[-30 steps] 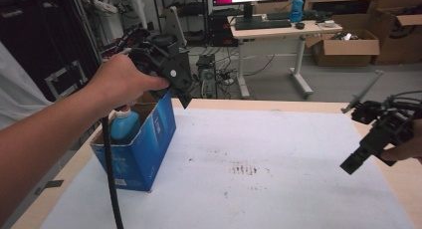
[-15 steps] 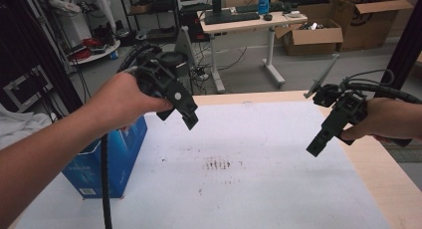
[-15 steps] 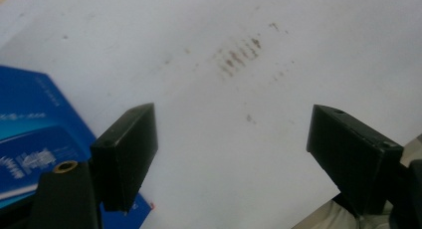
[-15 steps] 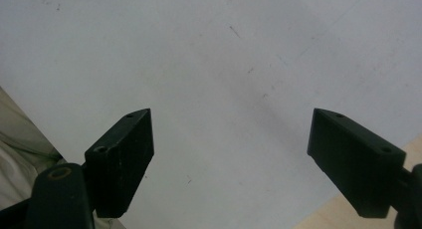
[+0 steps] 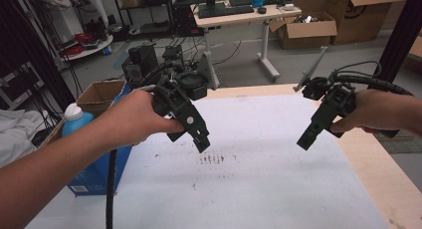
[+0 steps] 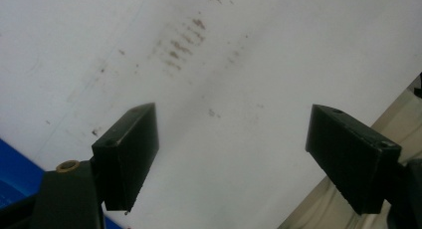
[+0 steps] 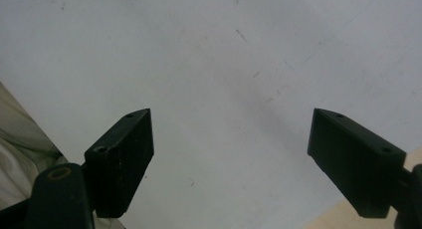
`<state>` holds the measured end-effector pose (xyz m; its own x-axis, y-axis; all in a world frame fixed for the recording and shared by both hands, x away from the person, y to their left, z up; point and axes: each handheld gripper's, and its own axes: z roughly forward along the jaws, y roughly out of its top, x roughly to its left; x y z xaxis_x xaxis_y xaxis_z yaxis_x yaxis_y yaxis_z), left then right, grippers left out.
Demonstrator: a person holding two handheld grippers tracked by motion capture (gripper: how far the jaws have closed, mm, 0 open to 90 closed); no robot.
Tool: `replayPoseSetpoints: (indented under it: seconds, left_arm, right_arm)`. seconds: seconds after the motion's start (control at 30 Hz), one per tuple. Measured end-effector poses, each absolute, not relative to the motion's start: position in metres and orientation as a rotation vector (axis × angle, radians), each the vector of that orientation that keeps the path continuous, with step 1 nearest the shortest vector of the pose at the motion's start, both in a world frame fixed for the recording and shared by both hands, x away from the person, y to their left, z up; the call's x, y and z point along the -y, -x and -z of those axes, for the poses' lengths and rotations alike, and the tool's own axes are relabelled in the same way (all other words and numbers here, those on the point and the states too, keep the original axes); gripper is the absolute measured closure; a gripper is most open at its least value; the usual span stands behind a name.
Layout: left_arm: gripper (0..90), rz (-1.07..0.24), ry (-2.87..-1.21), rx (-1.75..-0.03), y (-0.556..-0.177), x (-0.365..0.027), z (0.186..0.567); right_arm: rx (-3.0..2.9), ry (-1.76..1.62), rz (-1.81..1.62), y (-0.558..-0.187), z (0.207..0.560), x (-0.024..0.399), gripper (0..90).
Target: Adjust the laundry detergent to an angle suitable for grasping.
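Note:
Above the white table sheet [image 5: 259, 189], a hand holds my left gripper [image 5: 200, 142] left of centre, pointing down and right. In the left gripper view the left gripper [image 6: 231, 154] stands open, jaws wide apart, nothing between them, over brown smudges [image 6: 181, 45] on the sheet. Another hand holds my right gripper [image 5: 306, 139] at the right, pointing down and left. The right gripper [image 7: 229, 159] is open too in its own view, with bare white sheet [image 7: 224, 64] under it.
A blue box [image 5: 92, 174] holding a white-capped bottle [image 5: 75, 117] stands at the table's left edge, beside a cardboard box [image 5: 102, 94]. The wooden table edge [image 5: 383, 169] runs along the right. Brown smudges [image 5: 213, 159] mark the sheet's middle. Desks and cartons stand behind.
The camera view has shifted. Both grippers have come lower and nearer the table's middle; the left one now points down over the smudges. Both stay open.

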<state>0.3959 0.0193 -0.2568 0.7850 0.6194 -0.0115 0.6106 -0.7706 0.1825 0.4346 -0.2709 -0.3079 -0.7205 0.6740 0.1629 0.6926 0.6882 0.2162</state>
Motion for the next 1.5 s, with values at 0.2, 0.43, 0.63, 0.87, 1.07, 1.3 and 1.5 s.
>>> replayPoseSetpoints:
  seconds: [0.2,0.43,0.63,0.87,1.07,1.3,1.5]
  left_arm:
    - [22.1,-0.058,-2.812,-0.953,-0.3957,-0.0189,0.2610]
    - [22.2,-0.046,-2.818,-0.953,-0.3962,-0.0187,0.2650]
    - [22.3,-0.040,-2.820,-0.958,-0.3979,-0.0196,0.2664]
    - [22.4,-0.035,-2.819,-0.959,-0.3986,-0.0203,0.2660]
    - [22.5,-0.035,-2.816,-0.960,-0.3983,-0.0203,0.2656]
    - [22.6,-0.030,-2.811,-0.968,-0.3989,-0.0210,0.2653]
    - [22.6,-0.016,-2.801,-0.985,-0.4035,-0.0236,0.2655]
  right_arm:
    - [2.822,1.139,0.404,-0.4347,0.3081,0.2699,18.2]
    - [2.820,1.137,0.402,-0.4354,0.3089,0.2684,18.1]
    - [2.816,1.142,0.399,-0.4357,0.3094,0.2686,18.2]
    - [2.813,1.147,0.401,-0.4357,0.3087,0.2697,18.1]
    - [2.817,1.143,0.408,-0.4357,0.3081,0.2702,18.1]
    - [2.815,1.151,0.411,-0.4341,0.3060,0.2712,18.1]
    - [2.814,1.152,0.422,-0.4340,0.3049,0.2716,18.0]
